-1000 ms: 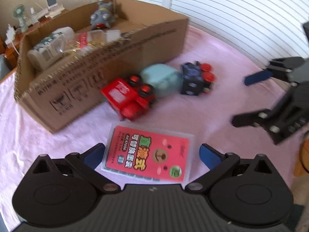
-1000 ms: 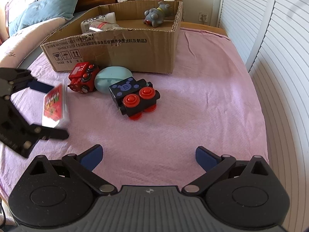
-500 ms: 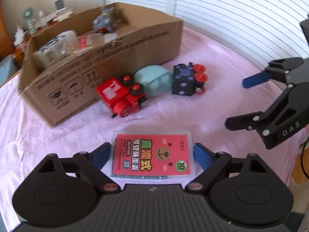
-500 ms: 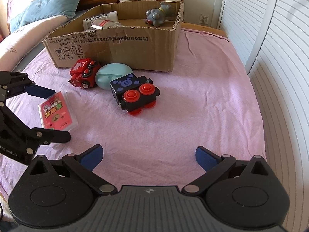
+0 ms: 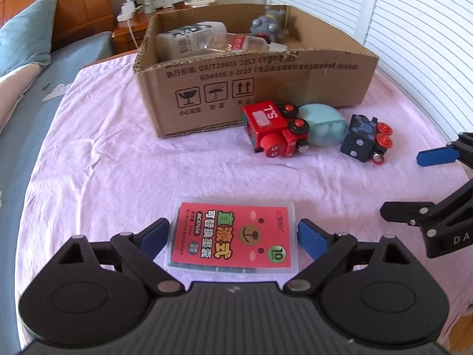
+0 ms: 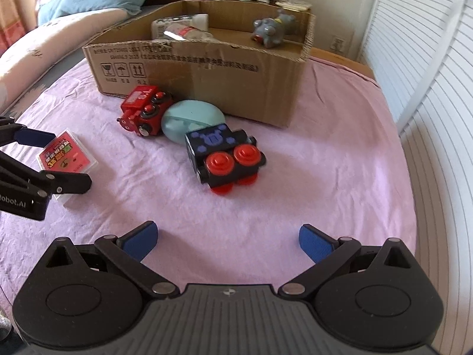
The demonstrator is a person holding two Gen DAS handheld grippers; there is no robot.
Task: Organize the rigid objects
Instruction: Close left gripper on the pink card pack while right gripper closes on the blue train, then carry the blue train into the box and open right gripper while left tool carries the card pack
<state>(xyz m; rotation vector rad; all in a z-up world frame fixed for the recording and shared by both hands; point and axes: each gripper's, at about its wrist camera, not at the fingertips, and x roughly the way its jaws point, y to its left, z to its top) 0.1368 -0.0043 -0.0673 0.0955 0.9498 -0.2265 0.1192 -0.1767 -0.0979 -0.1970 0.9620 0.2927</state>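
Item: flat clear plastic case [image 5: 233,236] with a red printed card showing a cartoon bear face, yellow-green Chinese characters and a green roundel marked "10". It lies flat on the pink bed sheet [image 5: 118,162], between the blue pads of the left tool [image 5: 233,235]. The jaws have just been opening a little after closing; the pads stand just beside the case's two short edges, and contact cannot be confirmed.

Right tool [image 6: 227,241]: jaws wide apart, nothing between them, over bare sheet.

Nearby: red toy engine [image 5: 273,131] marked "T'S", pale teal oval case [image 5: 323,124] and black toy engine [image 6: 224,158] with red wheels and a blue "B", clustered in front of the cardboard box [image 5: 266,88].

Box print: "GB/T29601 2013", "GB4806.9 2023", fragile, umbrella and up-arrow symbols. Inside: a white labelled bottle [image 5: 189,40], a clear bottle with a red label [image 5: 236,44], a grey plush toy [image 5: 269,23].
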